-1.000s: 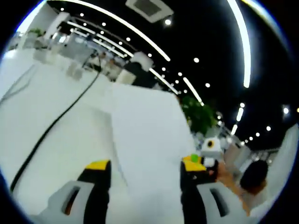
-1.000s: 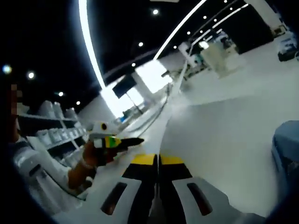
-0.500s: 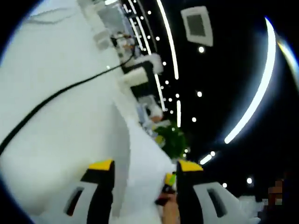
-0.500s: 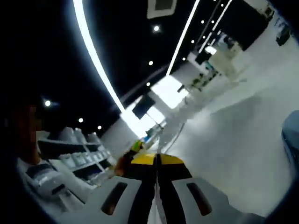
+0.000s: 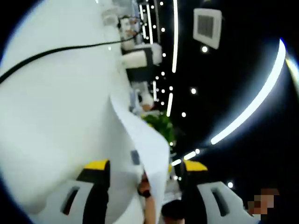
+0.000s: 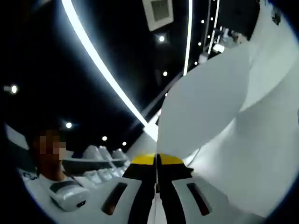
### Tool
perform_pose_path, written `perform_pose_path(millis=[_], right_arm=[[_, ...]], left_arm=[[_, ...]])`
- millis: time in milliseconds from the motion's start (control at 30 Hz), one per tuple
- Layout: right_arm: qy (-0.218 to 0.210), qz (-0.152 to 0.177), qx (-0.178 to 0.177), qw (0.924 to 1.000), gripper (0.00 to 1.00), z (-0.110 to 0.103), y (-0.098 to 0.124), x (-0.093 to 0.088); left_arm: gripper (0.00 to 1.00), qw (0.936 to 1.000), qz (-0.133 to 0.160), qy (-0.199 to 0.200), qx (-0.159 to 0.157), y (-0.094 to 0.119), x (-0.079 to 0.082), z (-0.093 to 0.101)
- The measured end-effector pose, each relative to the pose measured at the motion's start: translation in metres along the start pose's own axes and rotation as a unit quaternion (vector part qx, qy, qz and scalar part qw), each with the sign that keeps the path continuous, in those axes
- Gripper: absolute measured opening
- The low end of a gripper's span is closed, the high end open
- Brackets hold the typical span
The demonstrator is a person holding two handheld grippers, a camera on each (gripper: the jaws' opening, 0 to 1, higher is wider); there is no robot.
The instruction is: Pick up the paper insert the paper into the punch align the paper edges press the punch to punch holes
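A white sheet of paper rises bowed from my right gripper, whose yellow-tipped jaws are shut on its lower edge. The sheet stands lifted in the air against the dark ceiling. In the left gripper view the same paper shows nearly edge-on and curled, running between the wide-apart jaws of my left gripper. That gripper is open and its fingertips do not touch the sheet. Part of a hand shows behind the paper's lower corner. No punch is visible.
A white table with a black cable across it lies to the left in the left gripper view. The table surface also shows at the right of the right gripper view. A person is at lower left there. Ceiling light strips run overhead.
Both views have tilted up and rolled. The paper, held by the right gripper, has come up off the table and now bows in front of the right camera. The left jaws stay open around it.
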State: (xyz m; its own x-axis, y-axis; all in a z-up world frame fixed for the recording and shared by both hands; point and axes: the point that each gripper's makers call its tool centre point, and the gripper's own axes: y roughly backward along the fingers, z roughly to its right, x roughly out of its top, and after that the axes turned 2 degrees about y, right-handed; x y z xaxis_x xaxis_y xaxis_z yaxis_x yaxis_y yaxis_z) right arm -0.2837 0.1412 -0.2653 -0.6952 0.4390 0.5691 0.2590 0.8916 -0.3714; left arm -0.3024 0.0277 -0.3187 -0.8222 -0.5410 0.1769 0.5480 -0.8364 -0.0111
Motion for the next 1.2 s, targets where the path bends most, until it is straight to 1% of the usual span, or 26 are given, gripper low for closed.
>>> perform_pose_path(millis=[33, 100, 200, 267, 367, 433, 467, 533, 567, 667, 800, 833, 933, 1033, 1133, 1200], right_arm=[[0.000, -0.005, -0.001, 1.0000, 0.03, 0.000, -0.001, -0.003], [-0.003, -0.020, -0.018, 0.9996, 0.03, 0.005, -0.002, -0.012], [-0.004, -0.028, -0.018, 0.9994, 0.03, 0.005, -0.003, -0.015], [-0.003, -0.031, -0.021, 0.9993, 0.03, 0.005, -0.003, -0.016], [0.001, -0.040, -0.040, 0.9984, 0.03, 0.012, -0.002, -0.020], [0.001, -0.044, -0.046, 0.9980, 0.04, 0.014, -0.002, -0.024], [0.002, -0.046, -0.046, 0.9979, 0.04, 0.013, -0.002, -0.025], [0.002, -0.045, -0.046, 0.9979, 0.04, 0.012, -0.002, -0.025], [0.001, -0.045, -0.048, 0.9978, 0.04, 0.013, -0.002, -0.026], [0.003, -0.048, -0.052, 0.9975, 0.04, 0.013, -0.002, -0.028], [0.000, -0.048, -0.056, 0.9973, 0.04, 0.014, -0.002, -0.029], [0.000, -0.049, -0.056, 0.9972, 0.04, 0.014, -0.002, -0.030], [-0.004, -0.050, -0.062, 0.9968, 0.04, 0.016, -0.001, -0.032], [0.003, -0.058, -0.070, 0.9959, 0.04, 0.016, -0.002, -0.037], [0.003, -0.060, -0.072, 0.9956, 0.04, 0.017, -0.002, -0.039], [0.002, -0.061, -0.076, 0.9953, 0.04, 0.019, -0.001, -0.037]], left_arm=[[0.61, 1.0000, -0.007, 0.002, -0.006, -0.003, -0.003, 0.002], [0.59, 0.9998, -0.009, 0.007, -0.015, -0.007, -0.004, 0.005], [0.52, 0.9995, -0.010, 0.016, -0.025, -0.009, -0.001, 0.007], [0.51, 0.9994, -0.009, 0.016, -0.029, -0.010, -0.001, 0.008], [0.48, 0.9994, -0.009, 0.016, -0.031, -0.011, -0.001, 0.007], [0.43, 0.9994, -0.009, 0.015, -0.029, -0.011, -0.002, 0.006], [0.38, 0.9995, -0.008, 0.013, -0.027, -0.011, -0.002, 0.004], [0.22, 0.9998, -0.005, 0.009, -0.015, -0.012, -0.001, -0.003], [0.18, 0.9999, -0.004, 0.011, -0.011, -0.012, -0.001, -0.006], [0.17, 0.9997, -0.007, 0.018, -0.017, -0.016, -0.004, -0.008], [0.16, 0.9997, -0.007, 0.016, -0.019, -0.018, -0.005, -0.007], [0.16, 0.9996, -0.006, 0.014, -0.023, -0.018, -0.005, -0.007], [0.12, 0.9992, -0.005, 0.026, -0.032, -0.016, -0.004, -0.007], [0.11, 0.9991, -0.006, 0.015, -0.039, -0.014, -0.004, -0.005], [0.06, 0.9993, -0.001, 0.000, -0.037, -0.014, -0.003, -0.006], [0.04, 0.9993, 0.002, 0.009, -0.037, -0.015, -0.003, -0.006]])
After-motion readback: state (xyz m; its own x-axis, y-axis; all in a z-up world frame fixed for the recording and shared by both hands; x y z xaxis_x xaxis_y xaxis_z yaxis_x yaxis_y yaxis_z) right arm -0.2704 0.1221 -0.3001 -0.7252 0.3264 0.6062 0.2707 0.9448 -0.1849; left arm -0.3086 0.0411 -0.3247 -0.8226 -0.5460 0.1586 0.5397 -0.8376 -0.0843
